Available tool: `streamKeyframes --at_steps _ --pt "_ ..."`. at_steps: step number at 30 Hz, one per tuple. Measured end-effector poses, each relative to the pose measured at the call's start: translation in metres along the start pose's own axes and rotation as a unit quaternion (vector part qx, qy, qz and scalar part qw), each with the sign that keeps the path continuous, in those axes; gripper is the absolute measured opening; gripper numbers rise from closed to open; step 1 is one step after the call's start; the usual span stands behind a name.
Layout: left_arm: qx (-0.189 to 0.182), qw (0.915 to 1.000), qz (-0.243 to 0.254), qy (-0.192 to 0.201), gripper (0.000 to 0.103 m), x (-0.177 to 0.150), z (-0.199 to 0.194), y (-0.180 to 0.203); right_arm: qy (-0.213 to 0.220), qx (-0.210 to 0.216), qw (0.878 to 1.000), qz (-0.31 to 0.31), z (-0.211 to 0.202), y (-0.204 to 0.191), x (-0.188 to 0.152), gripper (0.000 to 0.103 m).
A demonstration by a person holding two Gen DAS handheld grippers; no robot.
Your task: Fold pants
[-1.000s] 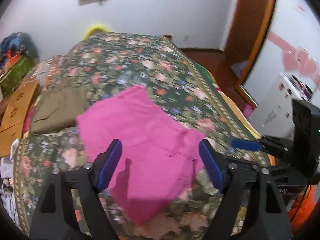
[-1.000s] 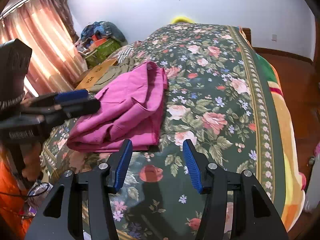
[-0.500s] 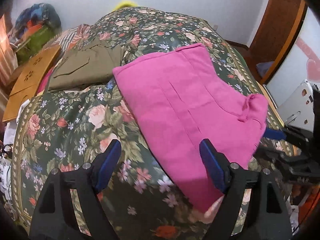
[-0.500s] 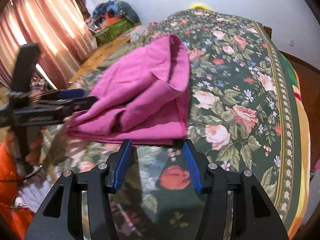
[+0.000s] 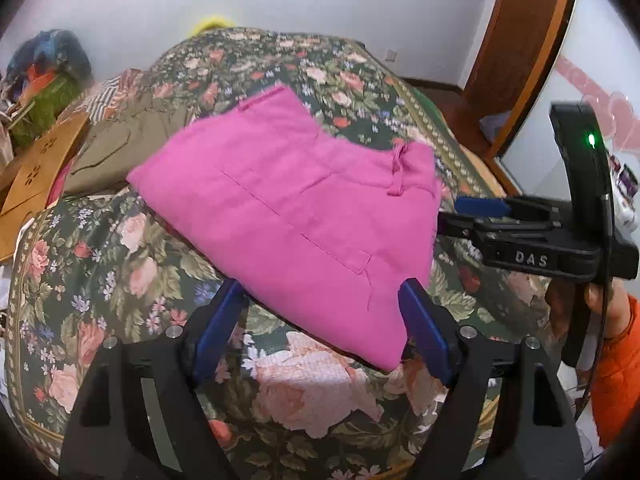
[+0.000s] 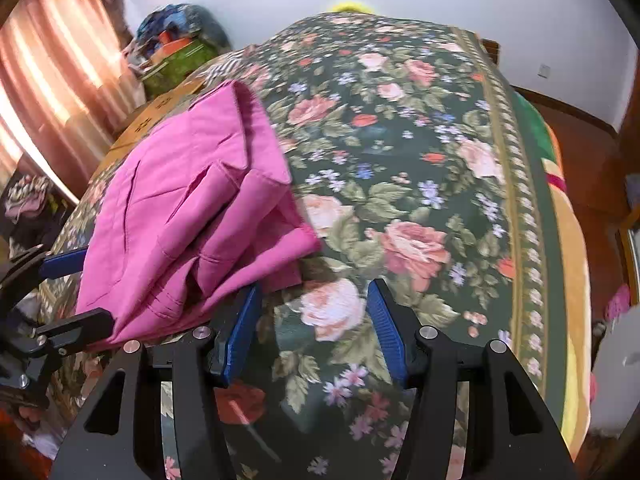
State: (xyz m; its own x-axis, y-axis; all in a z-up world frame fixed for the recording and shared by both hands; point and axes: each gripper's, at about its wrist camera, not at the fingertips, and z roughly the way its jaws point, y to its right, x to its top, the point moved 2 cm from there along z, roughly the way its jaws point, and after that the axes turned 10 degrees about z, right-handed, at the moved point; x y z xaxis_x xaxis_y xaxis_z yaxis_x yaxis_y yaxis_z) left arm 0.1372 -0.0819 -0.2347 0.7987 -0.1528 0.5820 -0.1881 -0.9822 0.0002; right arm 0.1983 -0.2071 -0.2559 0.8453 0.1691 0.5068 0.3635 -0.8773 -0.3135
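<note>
Both grippers stand wide open and hold nothing. The left gripper (image 5: pixel 324 312) straddles the near edge of the folded pink pants (image 5: pixel 288 208), which lie on the flowered bedspread (image 5: pixel 120 264). The right gripper (image 6: pixel 314 320) sits just beside them, its left finger (image 6: pixel 240 328) near the cloth. 1 pink pair; 1 olive garment (image 5: pixel 124 148) behind.
</note>
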Motion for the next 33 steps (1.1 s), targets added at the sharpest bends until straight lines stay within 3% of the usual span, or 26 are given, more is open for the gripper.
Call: streamKeyframes --at_steps 8,12,16,21,26,29,31,33 --pt "0.043 0.9979 -0.02 0.043 0.081 0.022 -0.032 -0.065 0.032 0.0 0.999 0.016 -0.039 -0.008 -0.004 0.052" --pt "0.07 0.9965 -0.015 0.041 0.081 0.042 -0.02 -0.112 0.048 0.022 0.998 0.028 -0.05 -0.026 -0.003 0.058" --pt "0.039 0.9992 0.0 0.012 0.081 0.057 0.015 -0.149 0.048 0.039 0.997 0.047 -0.046 -0.046 -0.002 0.068" --pt "0.038 0.9988 0.029 -0.014 0.081 0.063 0.061 -0.172 0.026 0.034 0.996 0.074 -0.023 -0.062 -0.005 0.069" --pt "-0.004 0.9991 0.022 -0.037 0.081 0.067 0.098 -0.188 -0.008 0.026 0.995 0.097 0.002 -0.06 -0.007 0.072" --pt "-0.048 0.9975 0.004 -0.051 0.066 0.061 0.112 -0.192 -0.01 0.024 0.996 0.09 0.006 -0.054 -0.005 0.075" --pt "-0.079 0.9957 -0.008 -0.048 0.048 0.056 0.111 -0.193 -0.015 0.021 0.996 0.083 0.007 -0.052 -0.003 0.075" --pt "-0.083 0.9955 -0.01 -0.044 0.036 0.053 0.106 -0.191 -0.019 0.015 0.997 0.073 0.007 -0.048 0.0 0.075"
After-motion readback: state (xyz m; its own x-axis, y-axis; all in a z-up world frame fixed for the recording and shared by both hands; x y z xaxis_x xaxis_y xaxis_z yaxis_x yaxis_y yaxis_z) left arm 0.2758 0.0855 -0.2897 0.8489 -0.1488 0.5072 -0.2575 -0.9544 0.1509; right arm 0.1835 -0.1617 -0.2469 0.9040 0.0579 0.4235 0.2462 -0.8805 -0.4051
